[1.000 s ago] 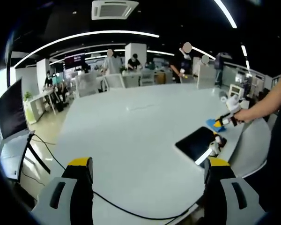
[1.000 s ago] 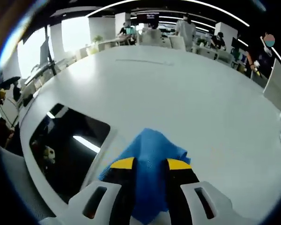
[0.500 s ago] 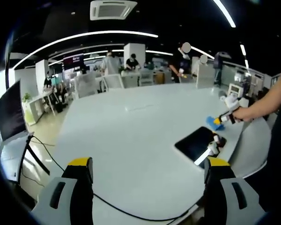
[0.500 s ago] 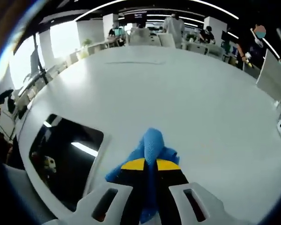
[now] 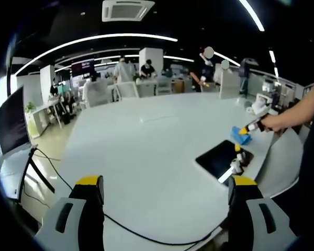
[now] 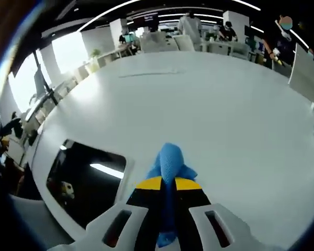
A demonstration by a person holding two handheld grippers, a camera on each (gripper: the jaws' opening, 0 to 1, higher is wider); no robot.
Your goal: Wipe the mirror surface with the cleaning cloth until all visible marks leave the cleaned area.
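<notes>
Mirror, a dark rectangular pane (image 5: 220, 160), lies flat on my wide white counter (image 5: 146, 151) in the left gripper view, where my left gripper (image 5: 165, 191) stands spread wide, holding nothing. My right gripper (image 5: 244, 129) holds the crumpled blue cleaning cloth (image 5: 240, 135) beyond it. In the right gripper view, my right gripper (image 6: 169, 184) pinches the cloth (image 6: 169, 163), just beside the mirror (image 6: 86, 178).

No text, label, brand, number or sign is legible in the left or right gripper view.
</notes>
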